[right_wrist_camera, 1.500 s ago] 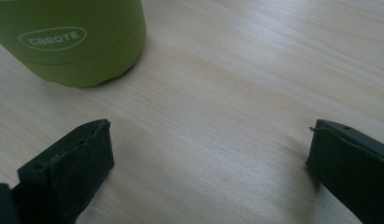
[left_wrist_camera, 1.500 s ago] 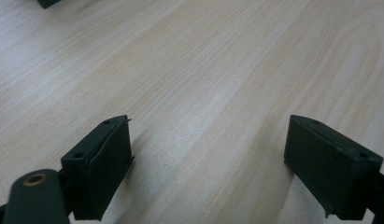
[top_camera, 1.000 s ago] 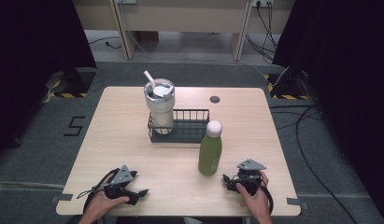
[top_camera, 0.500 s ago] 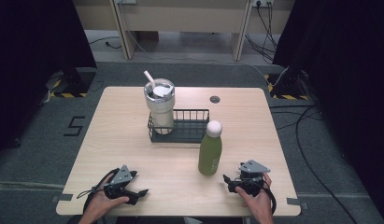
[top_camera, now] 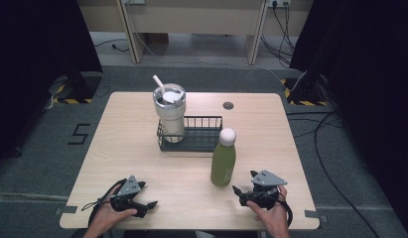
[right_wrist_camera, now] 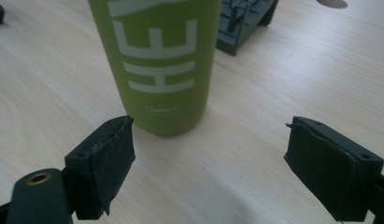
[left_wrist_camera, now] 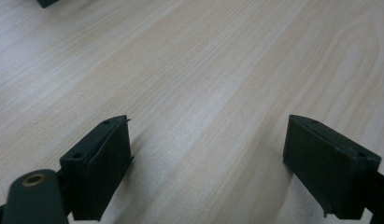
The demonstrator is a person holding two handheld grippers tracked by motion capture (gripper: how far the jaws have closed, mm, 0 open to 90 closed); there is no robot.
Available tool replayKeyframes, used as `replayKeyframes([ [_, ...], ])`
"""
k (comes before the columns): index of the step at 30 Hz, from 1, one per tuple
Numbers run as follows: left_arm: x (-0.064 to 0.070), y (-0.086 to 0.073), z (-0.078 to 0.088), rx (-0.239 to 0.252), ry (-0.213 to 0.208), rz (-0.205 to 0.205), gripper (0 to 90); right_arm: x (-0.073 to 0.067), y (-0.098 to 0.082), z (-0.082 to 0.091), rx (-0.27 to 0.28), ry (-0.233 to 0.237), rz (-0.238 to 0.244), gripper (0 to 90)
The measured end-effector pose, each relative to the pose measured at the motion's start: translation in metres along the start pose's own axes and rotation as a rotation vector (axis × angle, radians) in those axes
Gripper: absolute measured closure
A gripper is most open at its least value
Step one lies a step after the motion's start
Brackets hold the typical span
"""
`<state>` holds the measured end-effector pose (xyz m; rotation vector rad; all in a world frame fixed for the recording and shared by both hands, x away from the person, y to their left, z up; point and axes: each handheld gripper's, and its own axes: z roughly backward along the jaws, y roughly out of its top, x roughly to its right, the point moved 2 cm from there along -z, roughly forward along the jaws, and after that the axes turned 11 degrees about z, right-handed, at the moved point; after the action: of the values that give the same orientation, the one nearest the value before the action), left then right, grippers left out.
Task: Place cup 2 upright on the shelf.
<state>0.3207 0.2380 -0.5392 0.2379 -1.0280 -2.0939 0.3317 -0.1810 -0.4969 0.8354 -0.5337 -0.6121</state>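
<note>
Right gripper (top_camera: 239, 193) with jaws apart, empty, just beside green bottle (top_camera: 223, 158); left gripper (top_camera: 151, 204) likewise spread, well apart from bottle.

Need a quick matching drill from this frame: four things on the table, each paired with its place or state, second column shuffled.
1. green bottle
2. tumbler
3. wire rack
4. right hand-held gripper

a. stands in the rack's left end, straw up
b. jaws open, aimed at the bottle
c. upright on bare wood, in front of the rack
d. dark, mid-table, right part vacant

Pairs: 1-c, 2-a, 3-d, 4-b
</note>
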Motion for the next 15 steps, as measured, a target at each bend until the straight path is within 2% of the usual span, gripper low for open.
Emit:
replayKeyframes([
  [6,0.000,0.000,0.000,0.000,0.000,0.001,14.4,-0.003,0.008,0.002,0.050,0.007,0.017,15.6],
  [15,0.000,0.000,0.000,-0.001,-0.001,0.000,14.5,-0.006,0.017,0.001,0.094,0.024,0.029,15.5],
])
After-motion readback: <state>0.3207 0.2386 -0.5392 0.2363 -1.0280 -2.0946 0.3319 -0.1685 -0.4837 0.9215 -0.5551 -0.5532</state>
